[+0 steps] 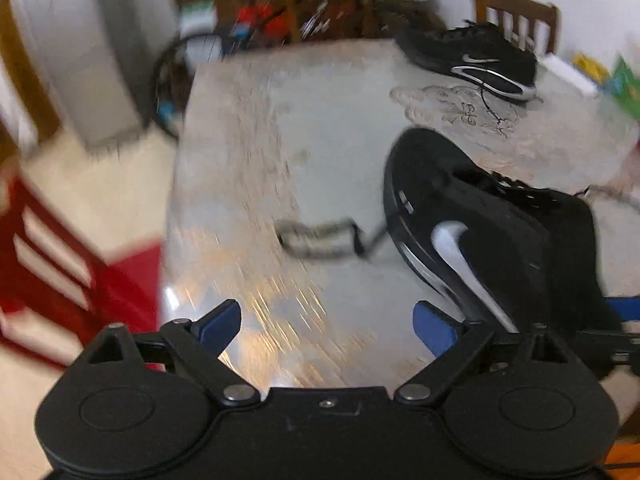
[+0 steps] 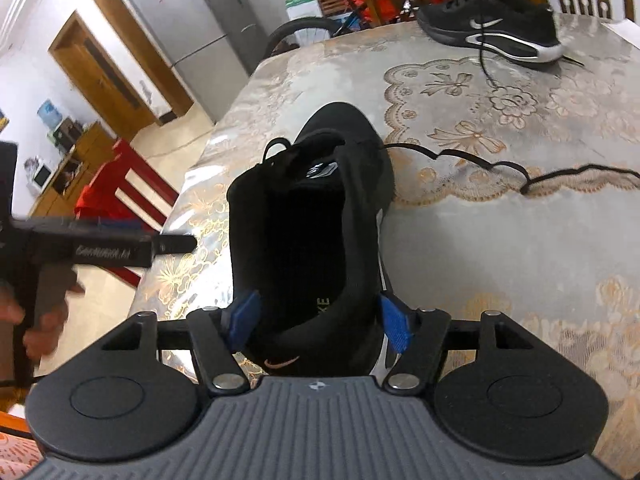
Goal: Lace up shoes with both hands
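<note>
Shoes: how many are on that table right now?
2. The near shoe sits at the table's front edge, its heel between the fingers of the right claw. The far shoe lies at the back of the table, by a wooden chair. None seems hidden.

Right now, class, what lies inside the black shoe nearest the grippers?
Inside the near shoe the right wrist view shows a dark insole with faint lettering near the heel and the tongue's label farther forward. The toe end is covered by the tongue and upper, so nothing there can be seen.
</note>
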`<state>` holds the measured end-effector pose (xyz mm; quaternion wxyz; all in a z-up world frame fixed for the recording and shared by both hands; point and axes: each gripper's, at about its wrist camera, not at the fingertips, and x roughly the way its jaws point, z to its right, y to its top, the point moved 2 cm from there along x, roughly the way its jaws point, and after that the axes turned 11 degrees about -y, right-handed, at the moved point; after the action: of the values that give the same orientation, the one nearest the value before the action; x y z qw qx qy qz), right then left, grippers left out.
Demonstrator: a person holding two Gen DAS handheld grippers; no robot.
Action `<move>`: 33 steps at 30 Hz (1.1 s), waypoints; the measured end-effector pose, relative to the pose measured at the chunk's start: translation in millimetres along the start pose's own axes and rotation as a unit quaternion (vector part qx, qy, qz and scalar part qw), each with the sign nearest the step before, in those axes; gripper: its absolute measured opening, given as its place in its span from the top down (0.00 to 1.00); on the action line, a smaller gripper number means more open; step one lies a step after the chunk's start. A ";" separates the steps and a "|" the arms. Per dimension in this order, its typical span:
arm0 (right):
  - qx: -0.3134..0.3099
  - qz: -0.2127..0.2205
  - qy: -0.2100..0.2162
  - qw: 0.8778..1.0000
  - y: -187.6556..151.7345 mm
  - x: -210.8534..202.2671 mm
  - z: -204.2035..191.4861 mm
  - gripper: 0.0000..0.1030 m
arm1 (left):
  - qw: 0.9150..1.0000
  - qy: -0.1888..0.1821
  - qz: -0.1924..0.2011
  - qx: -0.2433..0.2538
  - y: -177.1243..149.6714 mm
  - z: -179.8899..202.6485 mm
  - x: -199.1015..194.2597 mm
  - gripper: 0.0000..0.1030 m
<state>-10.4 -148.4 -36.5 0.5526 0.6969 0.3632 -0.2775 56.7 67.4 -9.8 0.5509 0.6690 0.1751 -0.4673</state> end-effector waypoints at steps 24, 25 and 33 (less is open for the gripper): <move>-0.155 0.053 -0.064 0.984 15.1 -2.6 -24.9 0.31 | 0.980 -0.084 0.167 -0.071 67.6 -13.0 30.4 0.98; -0.163 0.040 -0.060 0.984 15.5 3.0 -26.9 0.31 | 0.974 -0.085 0.192 -0.080 70.9 -14.5 19.1 0.98; -0.154 0.002 -0.053 0.987 19.0 17.7 -24.2 0.31 | 0.942 -0.120 0.295 -0.110 101.4 -24.1 -45.4 0.98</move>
<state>15.0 -123.7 -33.9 0.6726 0.5883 0.3704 -0.2535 120.3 68.2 84.4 0.7510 0.5650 -0.0472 -0.3384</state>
